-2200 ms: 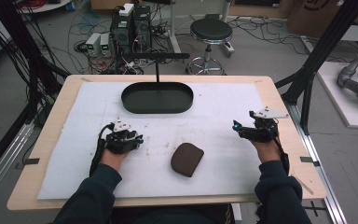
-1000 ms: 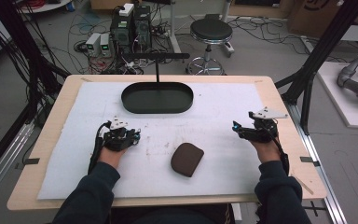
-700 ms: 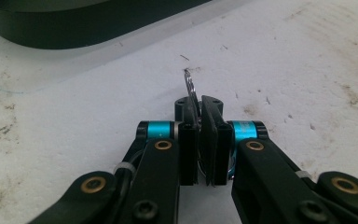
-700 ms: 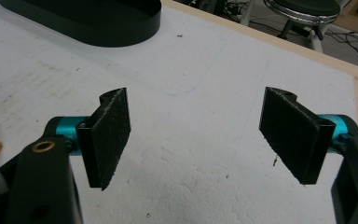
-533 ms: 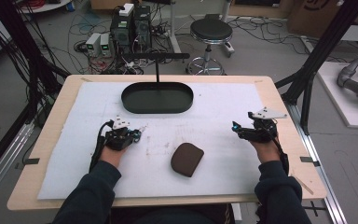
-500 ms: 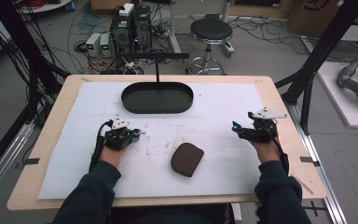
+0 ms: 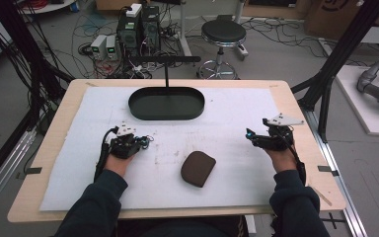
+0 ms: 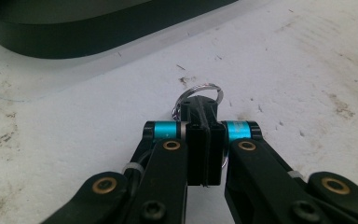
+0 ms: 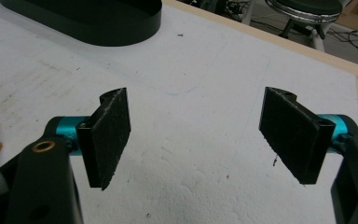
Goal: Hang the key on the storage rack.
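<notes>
The left gripper clenches a key ring, its jaws pointing toward the tray just ahead; the right gripper gapes empty, farther off.

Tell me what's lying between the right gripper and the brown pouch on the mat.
Nothing: in the high view, only bare white mat separates the right gripper from the brown pouch.

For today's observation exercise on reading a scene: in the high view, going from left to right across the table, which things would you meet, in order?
Left hand-held gripper → brown pouch → right hand-held gripper. The black oval tray is left out: it lies farther back and spans from the left hand-held gripper to the pouch.
</notes>
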{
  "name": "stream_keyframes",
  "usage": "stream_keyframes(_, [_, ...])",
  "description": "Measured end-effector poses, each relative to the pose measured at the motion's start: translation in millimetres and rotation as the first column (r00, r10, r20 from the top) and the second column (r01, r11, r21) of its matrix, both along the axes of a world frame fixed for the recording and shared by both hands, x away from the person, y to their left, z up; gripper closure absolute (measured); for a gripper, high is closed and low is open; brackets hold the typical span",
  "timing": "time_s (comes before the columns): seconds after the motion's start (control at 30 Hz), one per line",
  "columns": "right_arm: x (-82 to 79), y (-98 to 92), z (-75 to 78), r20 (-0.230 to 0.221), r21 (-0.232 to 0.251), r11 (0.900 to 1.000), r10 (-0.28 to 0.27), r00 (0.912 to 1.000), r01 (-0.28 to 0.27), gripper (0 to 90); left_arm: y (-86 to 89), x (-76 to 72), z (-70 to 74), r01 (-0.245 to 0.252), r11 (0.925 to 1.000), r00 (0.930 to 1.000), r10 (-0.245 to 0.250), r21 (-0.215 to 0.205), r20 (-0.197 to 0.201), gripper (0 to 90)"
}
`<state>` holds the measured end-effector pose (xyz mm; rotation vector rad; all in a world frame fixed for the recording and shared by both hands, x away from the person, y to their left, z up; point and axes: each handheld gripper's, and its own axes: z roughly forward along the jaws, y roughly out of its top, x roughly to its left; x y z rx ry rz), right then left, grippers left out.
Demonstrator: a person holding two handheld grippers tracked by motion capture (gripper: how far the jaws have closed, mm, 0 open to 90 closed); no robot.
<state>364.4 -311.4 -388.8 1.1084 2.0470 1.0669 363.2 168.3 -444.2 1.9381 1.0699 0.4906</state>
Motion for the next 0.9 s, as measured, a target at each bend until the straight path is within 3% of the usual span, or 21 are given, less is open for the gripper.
stream_keyframes(0.1, [-0.1,-0.1,-0.1,-0.002,0.000,1.000,0.002,1.0000,-0.002,25.1,0.1,-0.7,0.9,-0.012,0.9998,0.9997,0.012,0.013,0.021,88.6])
stream_keyframes(0.13, [-0.3,-0.2,0.2,-0.001,0.002,1.000,0.002,1.0000,-0.002,25.1,1.7,-0.3,3.2,-0.011,0.9991,0.9971,0.008,0.041,0.076,77.8])
stream_keyframes(0.2, [-0.9,-0.2,0.6,-0.002,0.008,1.000,0.000,1.0000,0.000,25.1,3.7,1.4,5.8,0.017,0.9989,0.9960,-0.020,0.044,0.087,72.4])
stream_keyframes(0.23, [-0.7,-0.4,0.6,-0.001,0.009,1.000,0.000,1.0000,0.000,25.1,5.2,8.2,12.1,0.082,0.9929,0.9901,-0.091,0.087,0.107,69.2])
stream_keyframes(0.27, [-0.7,-0.5,0.5,-0.003,0.008,1.000,0.000,1.0000,0.000,25.1,5.9,11.5,14.8,0.114,0.9878,0.9844,-0.127,0.107,0.122,69.2])
stream_keyframes(0.3, [-0.7,-0.5,0.5,-0.003,0.008,1.000,0.000,1.0000,0.000,25.1,5.9,11.5,14.8,0.114,0.9878,0.9844,-0.127,0.107,0.122,69.1])
stream_keyframes(0.33, [-0.6,-0.1,0.6,-0.003,0.007,1.000,0.000,1.0000,0.000,25.1,6.6,17.3,16.7,0.178,0.9789,0.9747,-0.189,0.101,0.119,69.1])
stream_keyframes(0.37, [-0.6,-0.1,0.6,-0.003,0.007,1.000,0.000,1.0000,0.000,25.1,6.6,17.3,16.7,0.178,0.9789,0.9747,-0.189,0.101,0.119,69.0])
stream_keyframes(0.4, [-0.4,-0.2,0.4,-0.001,0.001,1.000,0.008,1.0000,-0.008,25.1,7.1,22.1,14.6,0.221,0.9695,0.9675,-0.232,0.106,0.101,68.9])
stream_keyframes(0.43, [-0.3,-0.2,0.3,-0.003,0.004,1.000,0.005,1.0000,-0.005,25.1,7.1,22.1,14.6,0.221,0.9695,0.9675,-0.232,0.106,0.101,68.9])
stream_keyframes(0.47, [-0.1,-0.3,0.2,-0.004,0.003,1.000,0.004,1.0000,-0.004,25.1,8.2,26.4,10.7,0.255,0.9616,0.9623,-0.263,0.101,0.070,68.2])
stream_keyframes(0.57, [-0.1,-0.4,0.3,-0.004,0.006,1.000,0.001,1.0000,-0.001,25.1,8.9,30.1,5.6,0.245,0.9649,0.9674,-0.250,0.096,0.043,65.6])
stream_keyframes(0.6, [-0.5,-0.4,0.4,-0.005,0.006,1.000,0.002,1.0000,-0.002,25.1,8.6,32.4,2.1,0.246,0.9655,0.9688,-0.248,0.085,0.010,66.9])
stream_keyframes(0.73, [-0.5,-1.3,0.7,-0.001,0.006,1.000,0.000,1.0000,0.000,25.1,6.1,31.0,3.0,0.255,0.9648,0.9670,-0.254,0.065,-0.022,82.0])
stream_keyframes(0.9, [-0.7,-1.4,0.8,-0.004,0.009,1.000,-0.002,1.0000,0.002,25.1,6.7,29.9,4.3,0.247,0.9681,0.9685,-0.245,0.044,-0.044,86.9])
